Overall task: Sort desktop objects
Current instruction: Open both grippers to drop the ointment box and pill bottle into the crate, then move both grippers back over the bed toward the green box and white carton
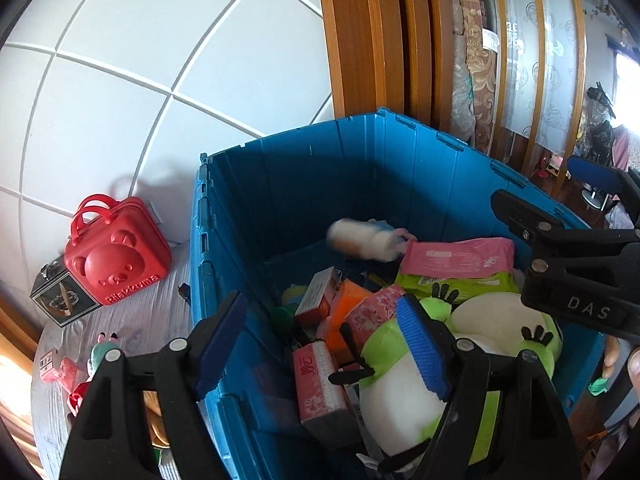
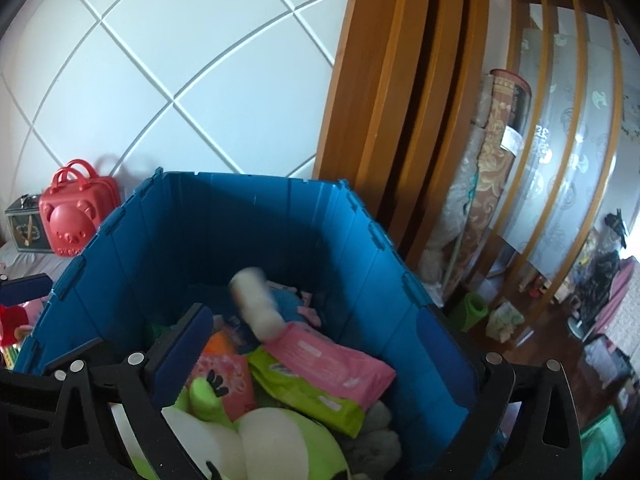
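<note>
Dark patterned box (image 1: 64, 300): far left on the pale tabletop (image 1: 132, 320), touching the red case beside it
Red bear-face case (image 1: 116, 252): upright against the white panelled wall (image 1: 120, 80), two loop handles on top
Small pink and red items (image 1: 60, 368): loose on the tabletop, left of the crate; too small to identify
Left gripper (image 1: 324, 348): jaws apart, nothing between the blue pads; left finger outside the crate wall, right finger over the plush
Blue crate (image 1: 320, 168): open-topped, standing on the table, partly filled
White cylinder (image 1: 362, 238): blurred, in the air above the contents, near the back of the crate
Pink packet (image 1: 456, 256): lies on a green packet (image 1: 460, 284), right of centre in the crate
Green-and-white plush (image 1: 404, 384): on top at the near side, amid pink and orange boxes
Right gripper (image 2: 312, 360): jaws at full spread, empty, straddling the pile in the crate
Wooden door frame (image 2: 384, 100): behind the crate, rolled fabric (image 2: 492, 184) leaning right of it
</note>
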The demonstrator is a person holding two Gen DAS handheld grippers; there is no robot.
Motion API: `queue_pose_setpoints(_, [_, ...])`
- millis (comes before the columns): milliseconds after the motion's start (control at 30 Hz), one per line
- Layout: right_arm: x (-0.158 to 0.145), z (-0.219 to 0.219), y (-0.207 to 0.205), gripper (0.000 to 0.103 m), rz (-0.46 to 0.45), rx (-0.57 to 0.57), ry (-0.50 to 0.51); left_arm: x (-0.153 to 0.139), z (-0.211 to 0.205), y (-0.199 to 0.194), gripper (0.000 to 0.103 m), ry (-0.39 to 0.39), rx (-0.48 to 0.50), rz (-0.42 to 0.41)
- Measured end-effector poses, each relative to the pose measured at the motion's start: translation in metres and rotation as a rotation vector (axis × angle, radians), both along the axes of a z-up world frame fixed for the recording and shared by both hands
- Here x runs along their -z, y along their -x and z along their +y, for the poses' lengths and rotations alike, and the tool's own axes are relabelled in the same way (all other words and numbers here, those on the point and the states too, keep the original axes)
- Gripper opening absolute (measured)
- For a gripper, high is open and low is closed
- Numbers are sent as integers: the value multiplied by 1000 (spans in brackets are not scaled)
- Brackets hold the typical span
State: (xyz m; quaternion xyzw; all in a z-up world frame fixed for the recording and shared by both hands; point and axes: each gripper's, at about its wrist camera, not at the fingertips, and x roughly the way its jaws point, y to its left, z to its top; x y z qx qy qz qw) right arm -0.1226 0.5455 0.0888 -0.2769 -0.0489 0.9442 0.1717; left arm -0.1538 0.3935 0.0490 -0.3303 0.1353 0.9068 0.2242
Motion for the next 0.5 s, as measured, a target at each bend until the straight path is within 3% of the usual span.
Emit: queue_pose_setpoints(500, [-1, -8, -37, 103, 17, 14, 5, -4, -17, -29, 81, -35, 14, 31])
